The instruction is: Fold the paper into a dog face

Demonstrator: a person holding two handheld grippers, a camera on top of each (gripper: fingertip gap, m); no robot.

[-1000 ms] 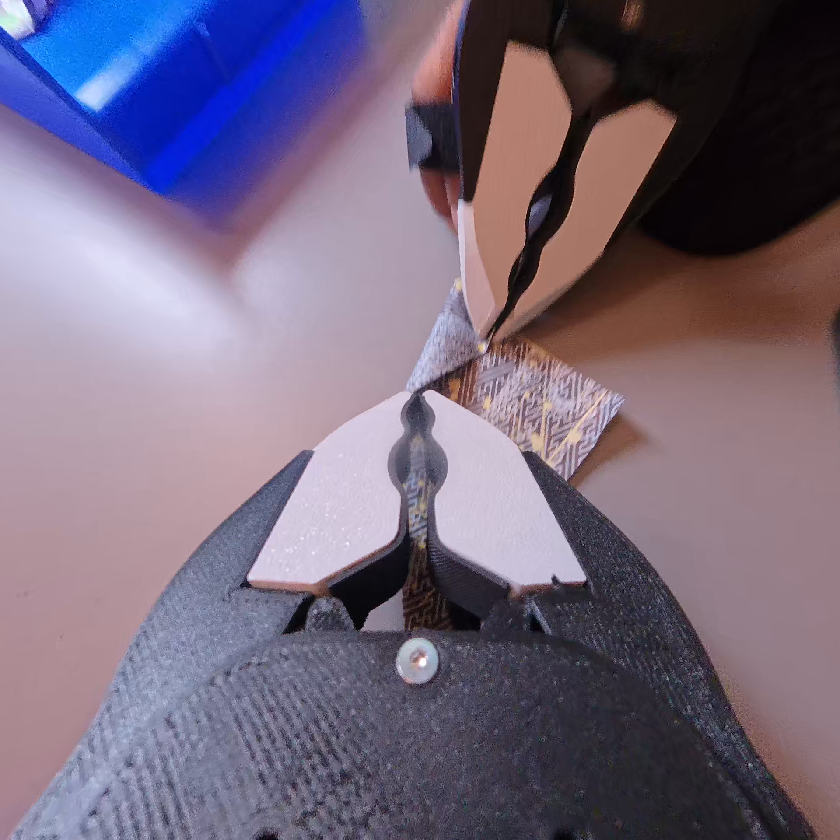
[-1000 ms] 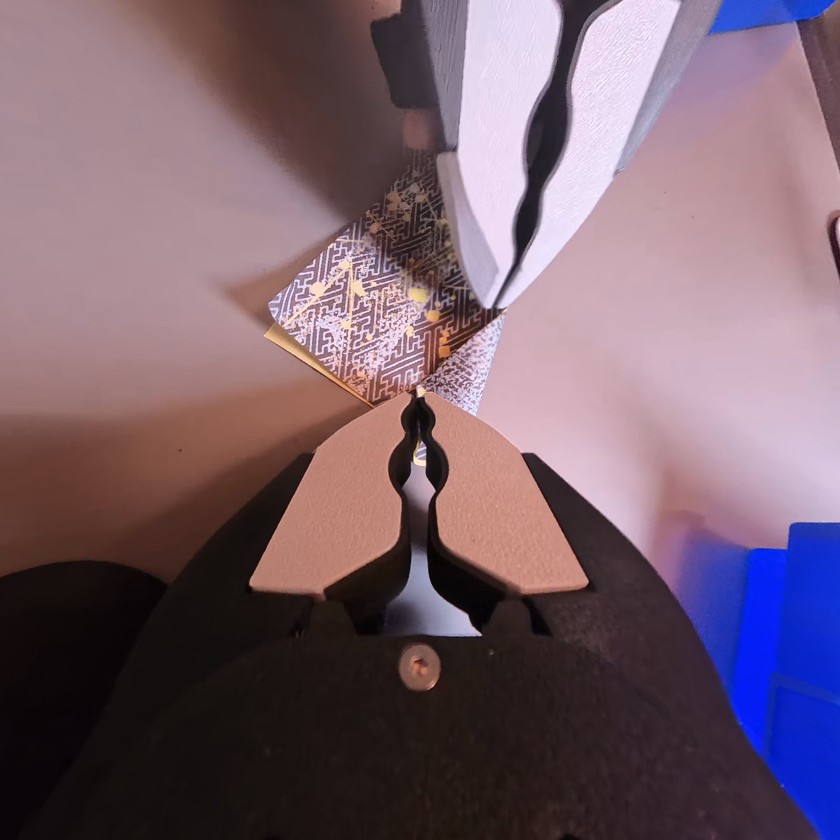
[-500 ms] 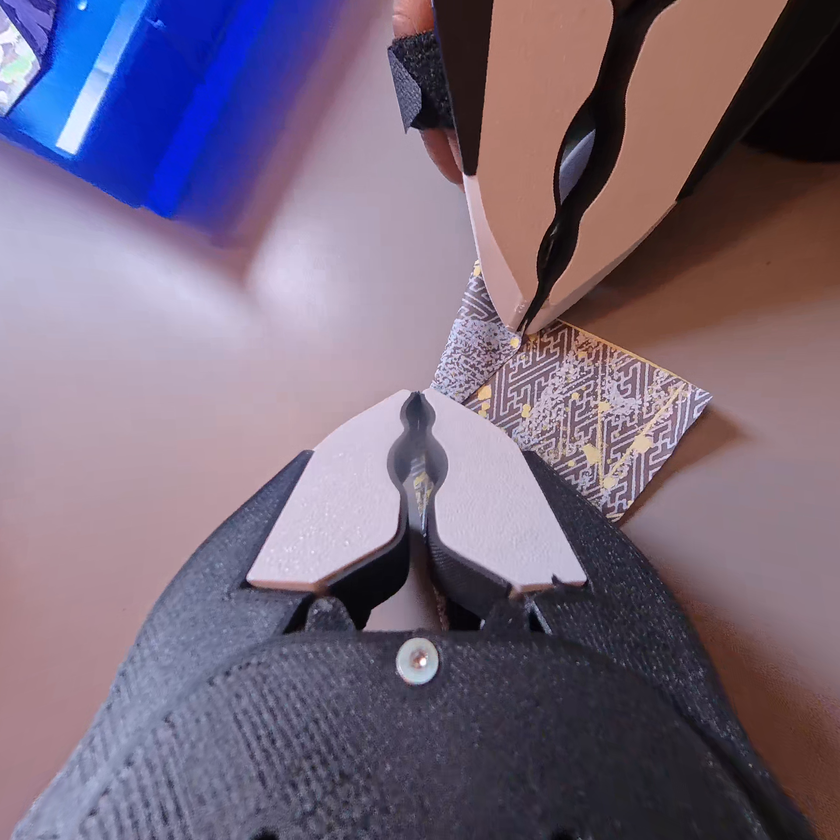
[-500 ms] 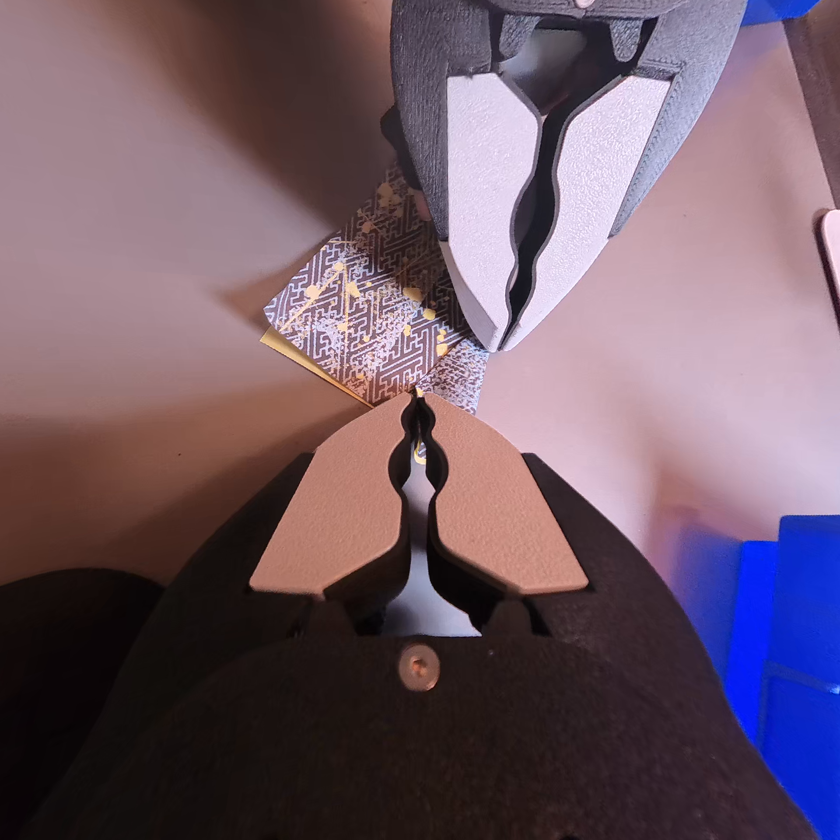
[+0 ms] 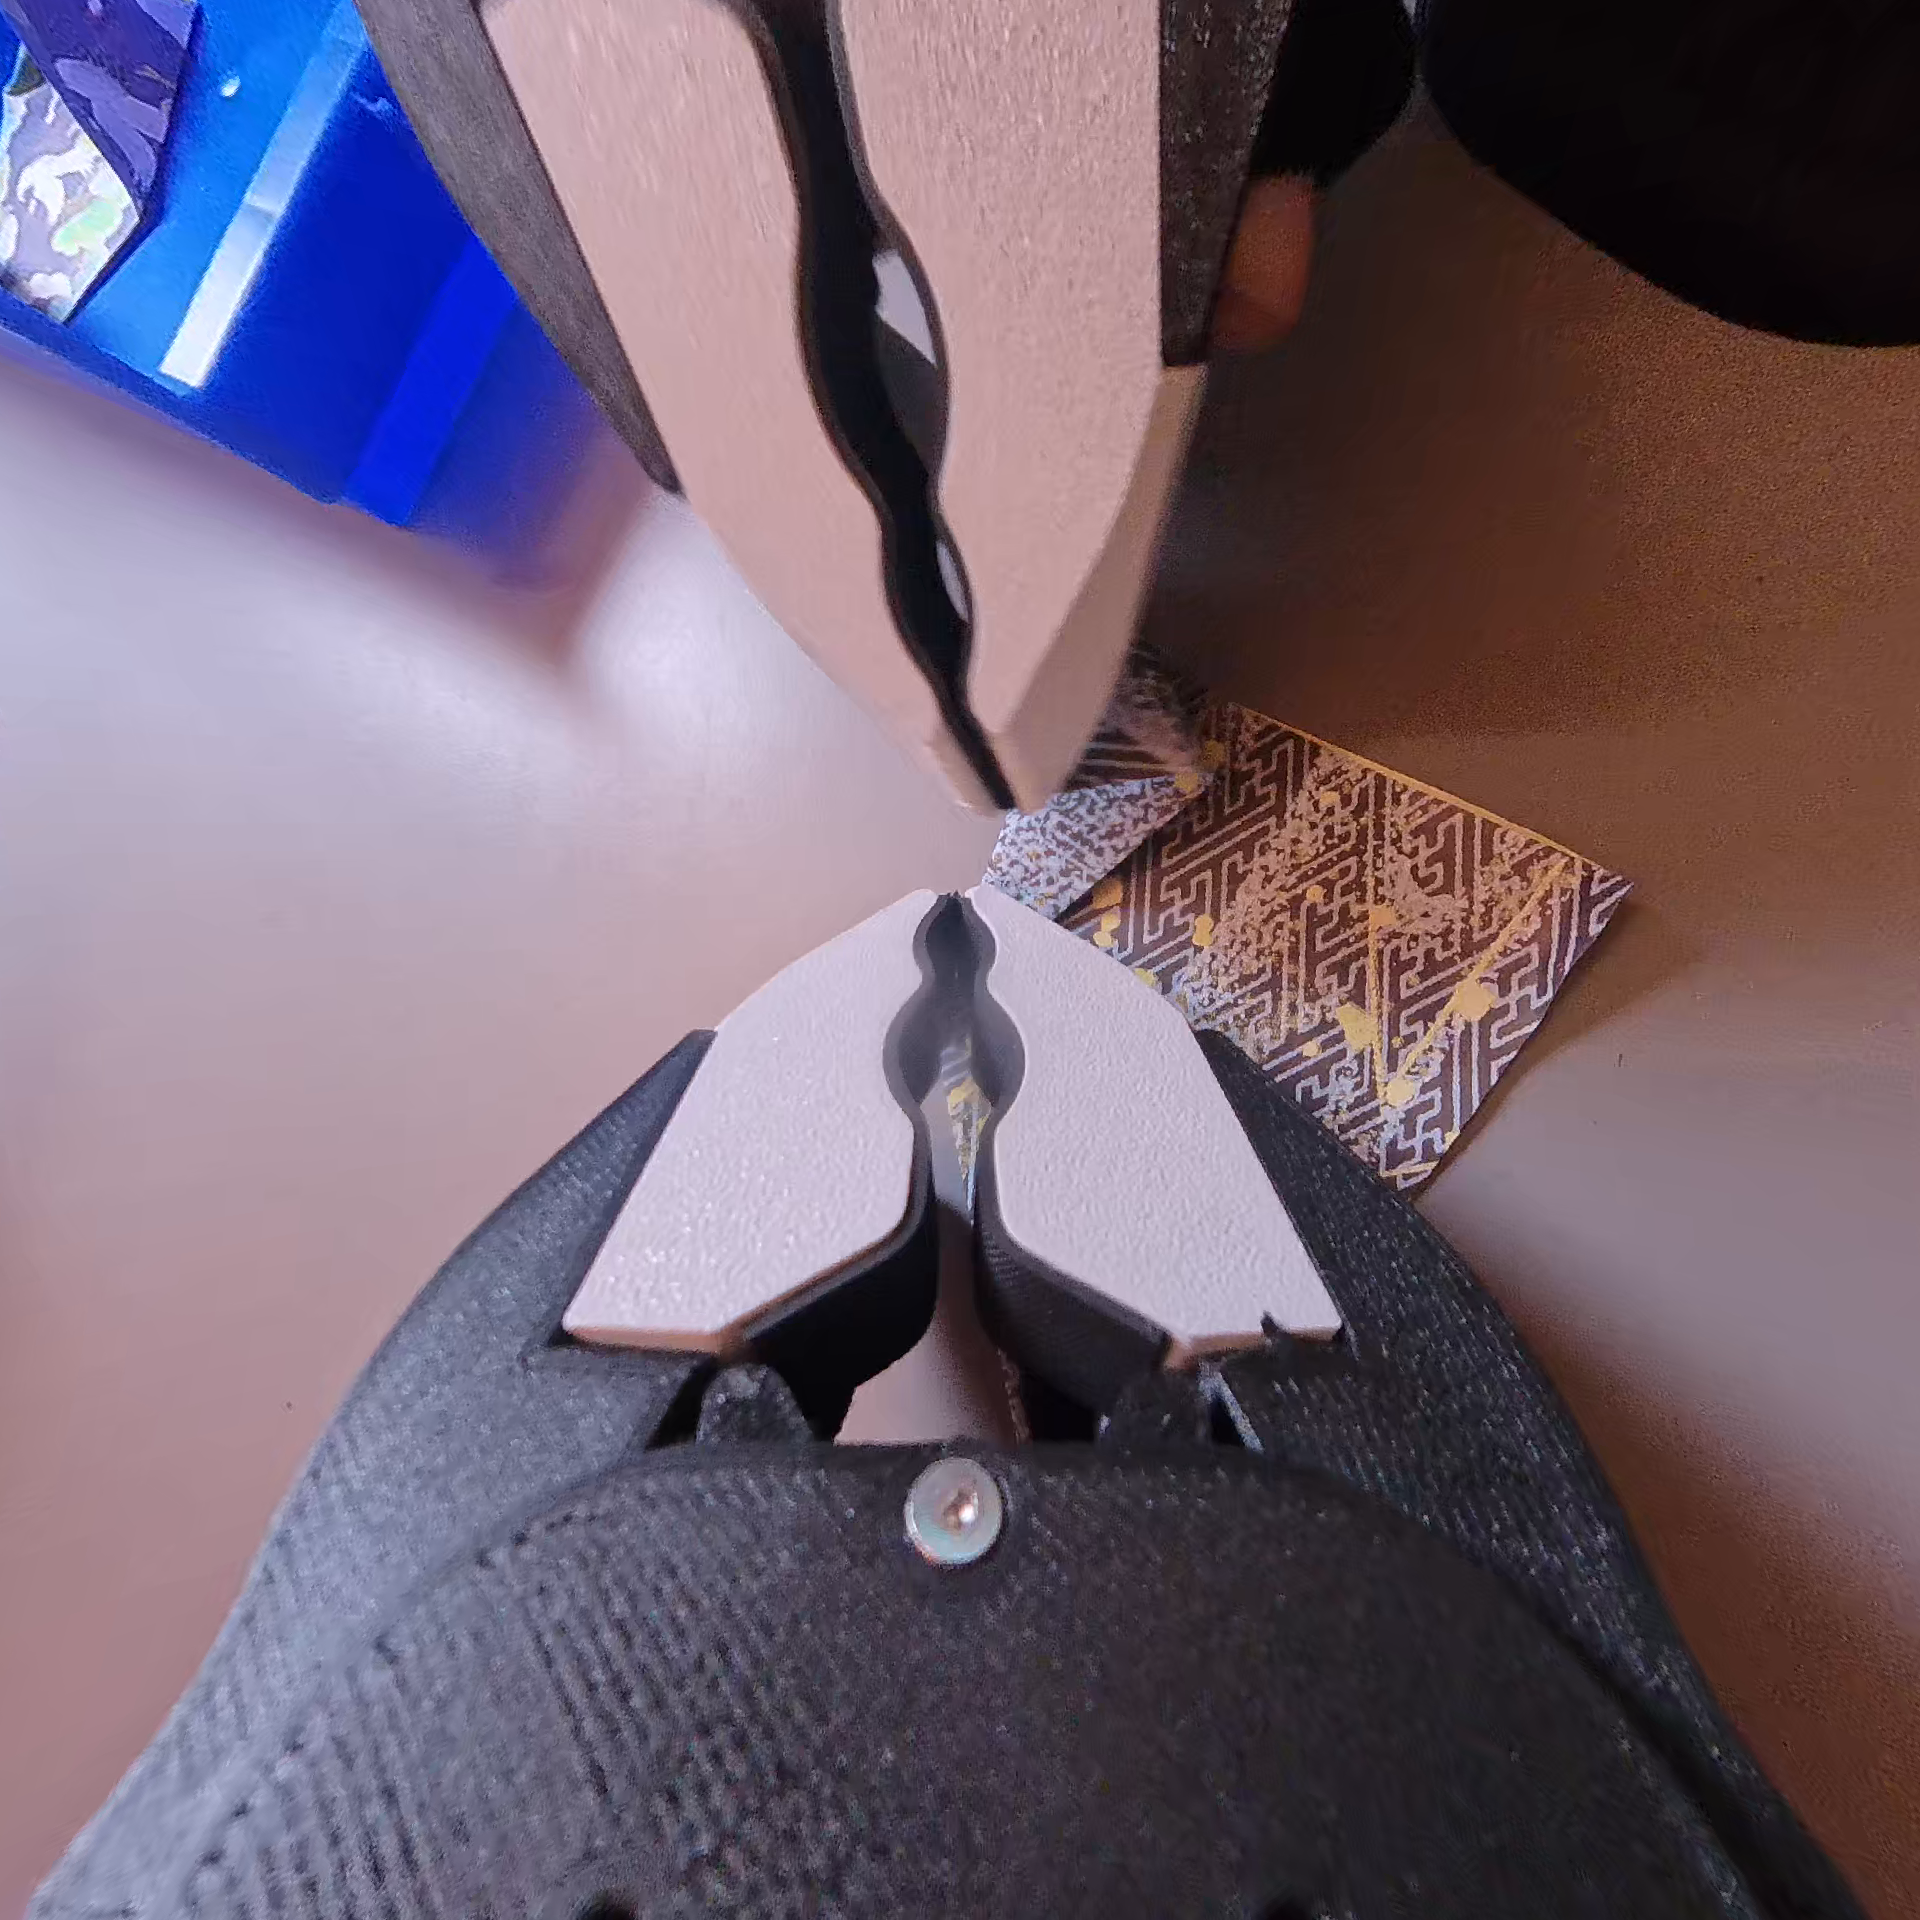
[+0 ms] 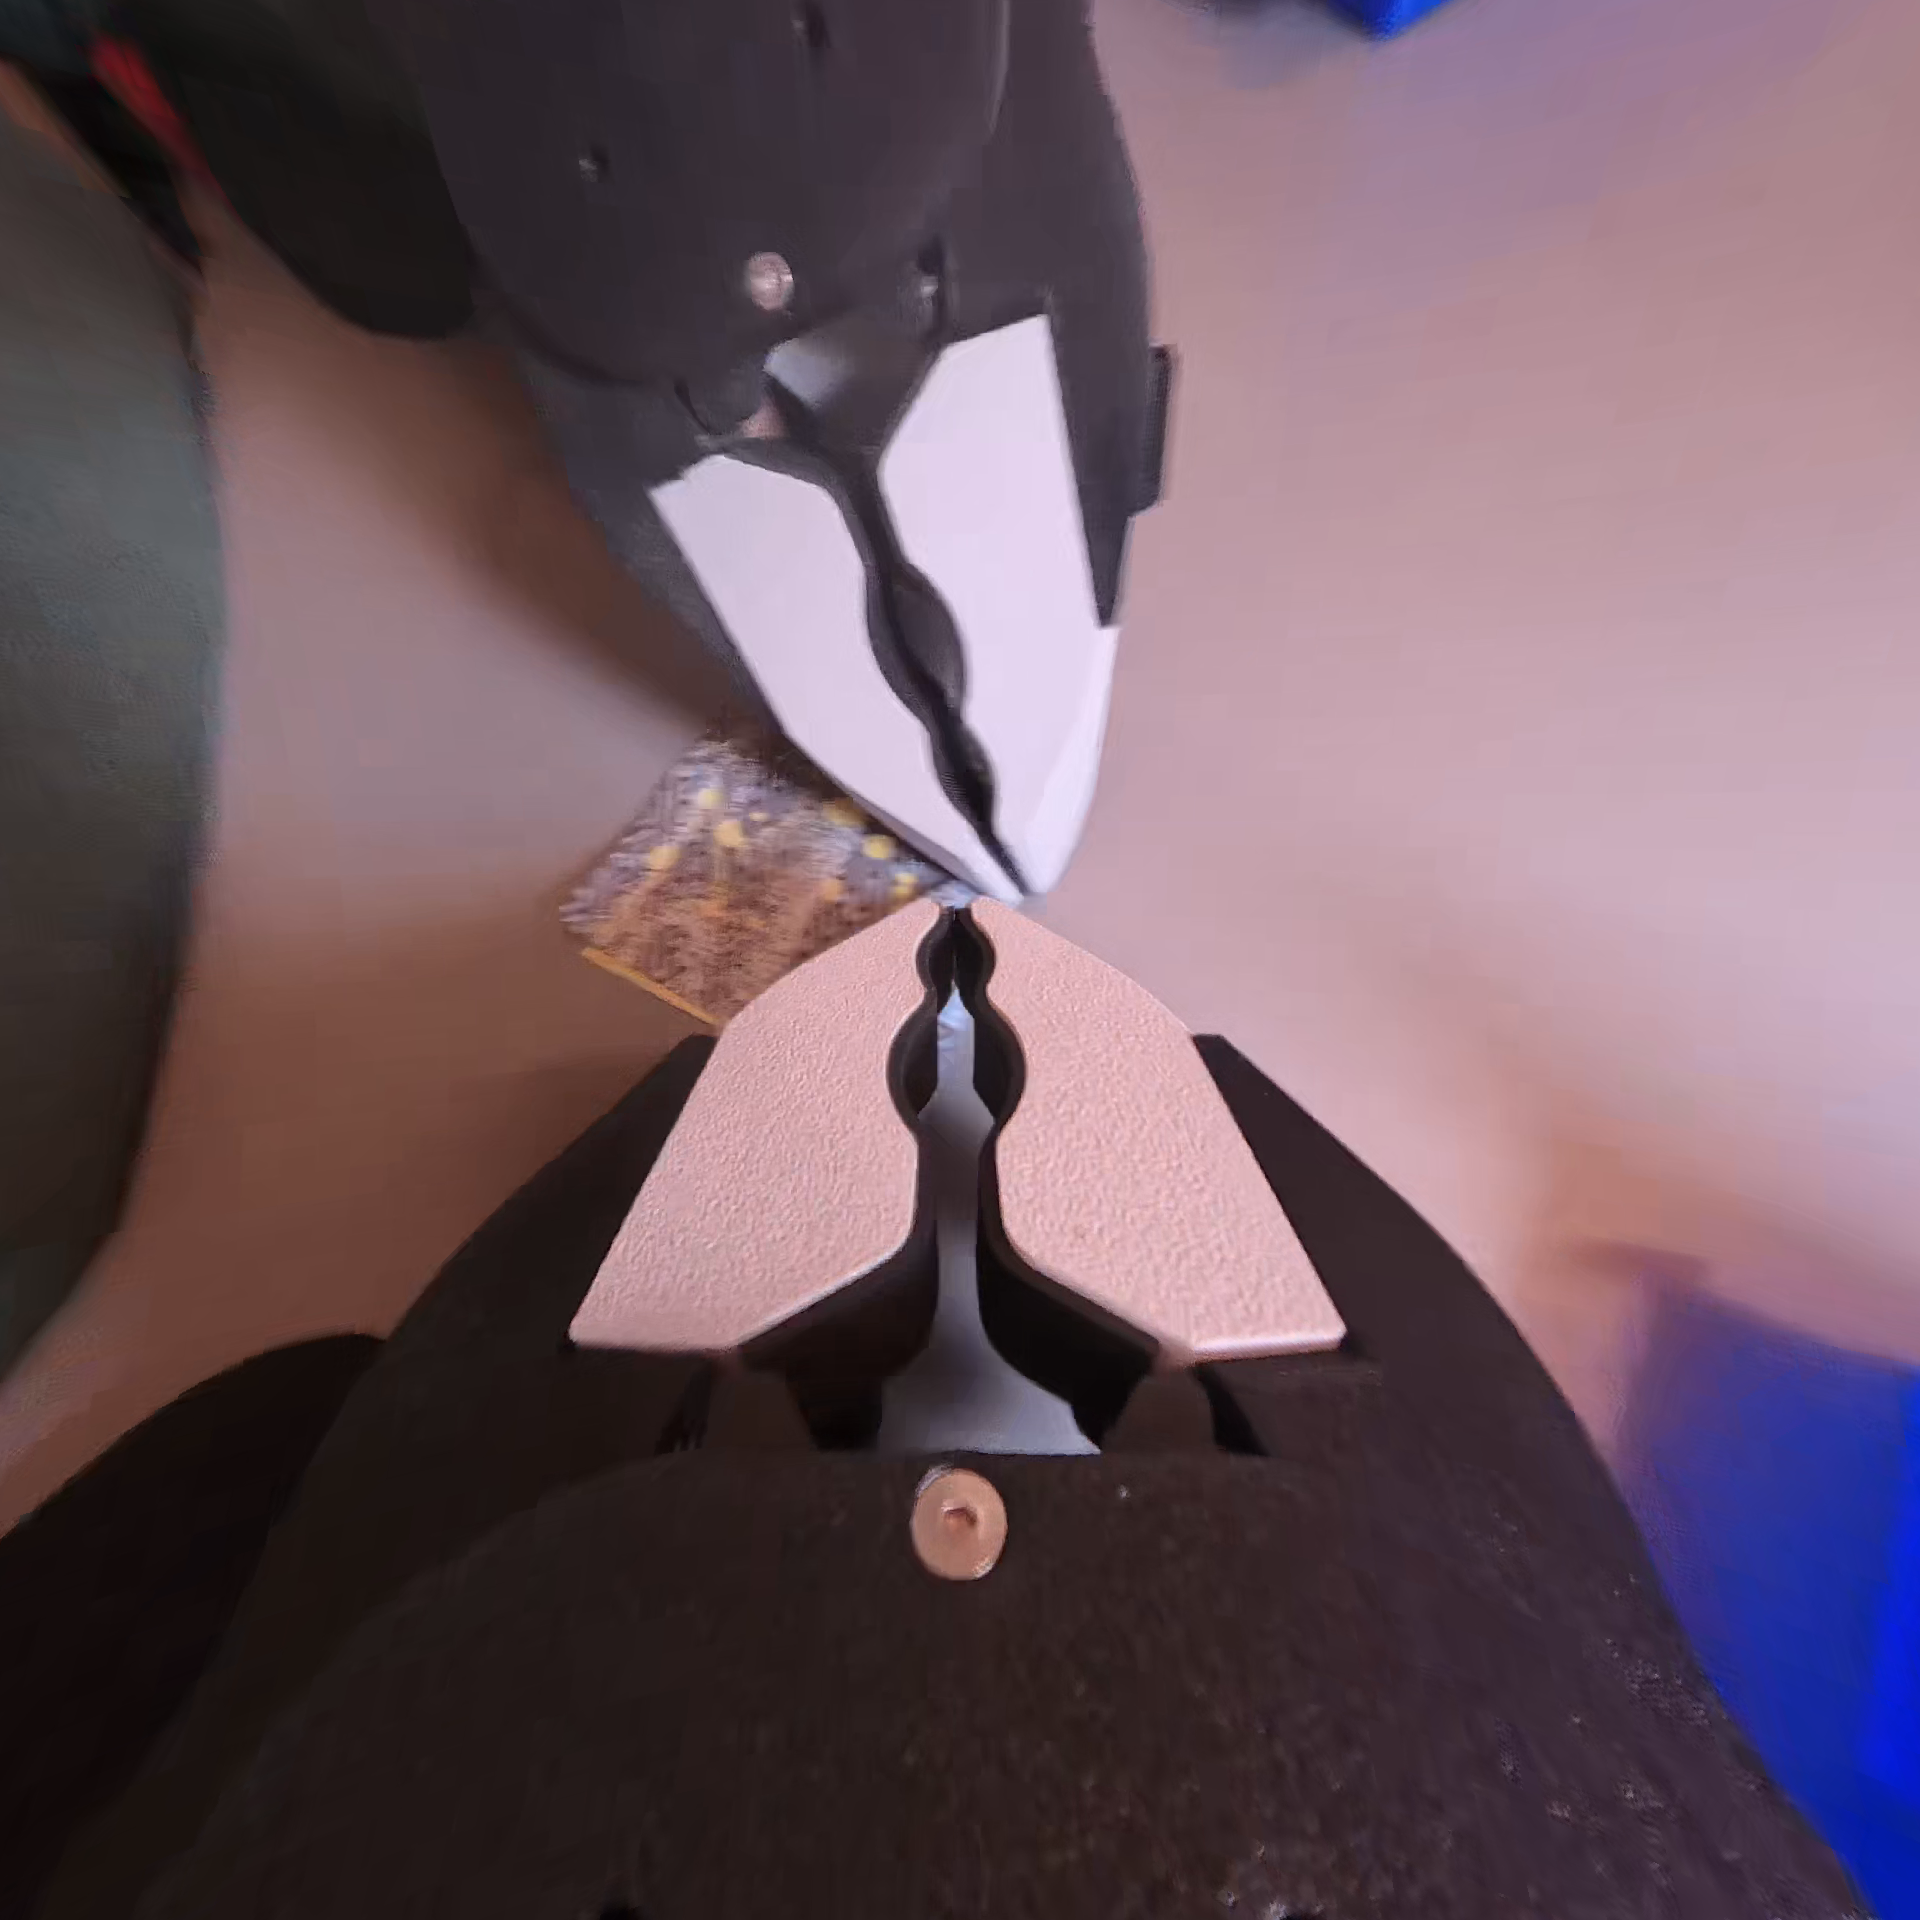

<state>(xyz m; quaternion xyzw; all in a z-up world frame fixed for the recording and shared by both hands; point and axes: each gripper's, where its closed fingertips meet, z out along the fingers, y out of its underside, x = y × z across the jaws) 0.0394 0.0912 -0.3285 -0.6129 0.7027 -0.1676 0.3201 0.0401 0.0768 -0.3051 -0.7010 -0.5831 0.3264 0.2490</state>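
Patterned paper (image 5: 1340, 935) flat on tabletop (image 5: 312, 831) | left claw (image 5: 961, 906) and right claw (image 5: 992, 800) both closed, empty, tips meeting at corner | press your crease slowly.

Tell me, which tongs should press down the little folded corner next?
The right tongs, probably: their closed tip sits at the folded corner, while the left tongs lie over the paper.

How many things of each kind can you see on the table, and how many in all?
Grippers: 2, the left gripper and the right gripper, both shut.
Patterned origami paper: 1, partly folded, flat on the table.
Blue bin: 1, at the far left.
Total: 4 things.
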